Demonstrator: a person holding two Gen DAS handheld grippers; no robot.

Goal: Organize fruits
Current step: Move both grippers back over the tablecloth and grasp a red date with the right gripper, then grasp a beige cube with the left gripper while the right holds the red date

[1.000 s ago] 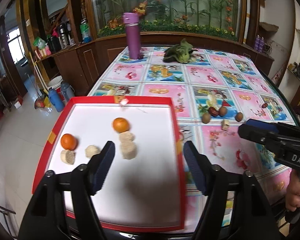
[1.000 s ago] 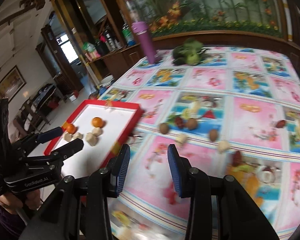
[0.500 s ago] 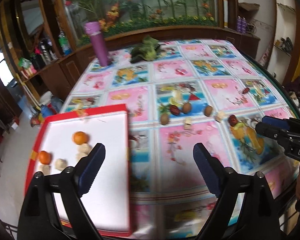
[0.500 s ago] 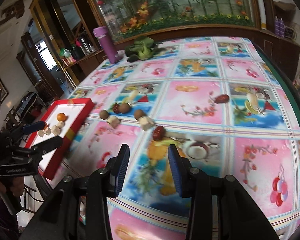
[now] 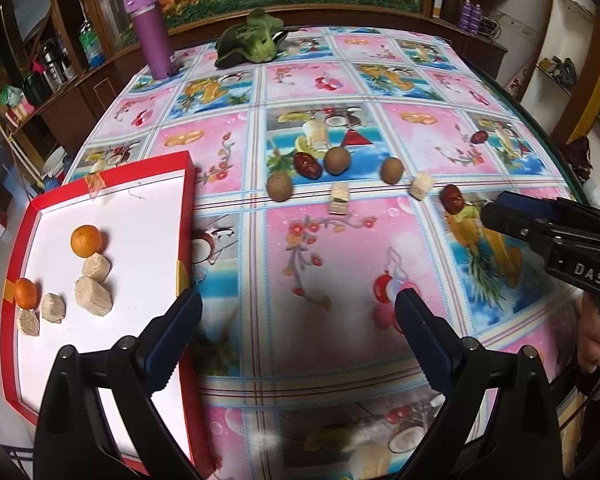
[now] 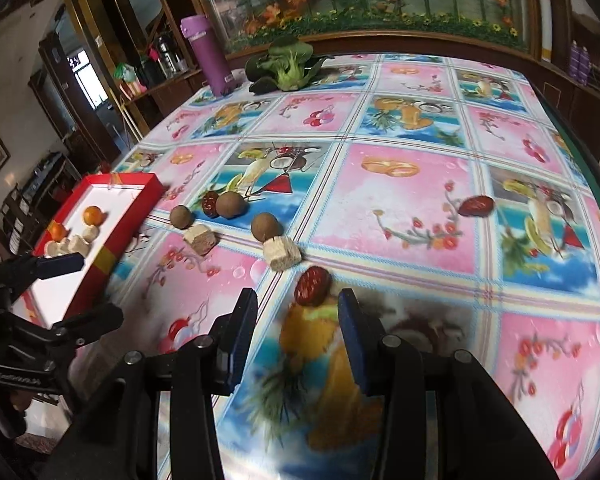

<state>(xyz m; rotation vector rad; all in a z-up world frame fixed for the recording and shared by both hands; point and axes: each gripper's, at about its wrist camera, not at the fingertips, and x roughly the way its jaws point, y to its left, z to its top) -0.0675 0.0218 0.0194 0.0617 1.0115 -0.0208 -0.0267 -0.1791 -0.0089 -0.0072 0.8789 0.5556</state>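
Note:
A red-rimmed white tray (image 5: pixel 112 176) (image 6: pixel 134 216) at the table's left holds two oranges (image 5: pixel 86 241) and several pale chunks (image 5: pixel 93 295). On the cloth lie brown round fruits (image 5: pixel 337 160) (image 6: pixel 265 226), red dates (image 5: pixel 452 199) (image 6: pixel 312 286) and pale cubes (image 5: pixel 339 197) (image 6: pixel 282 255). My left gripper (image 5: pixel 298 320) is open and empty over the cloth beside the tray. My right gripper (image 6: pixel 298 320) is open, its fingertips just short of a red date.
A purple bottle (image 5: pixel 152 32) and a green leafy vegetable (image 5: pixel 252 42) stand at the table's far side. Another date (image 6: pixel 475 205) lies to the right. The table's dark edge (image 6: pixel 592 168) curves along the right. Wooden cabinets stand behind.
Both grippers have swung right, away from the tray. The right gripper has closed in on the near red date and its jaws have widened. The left has stayed open.

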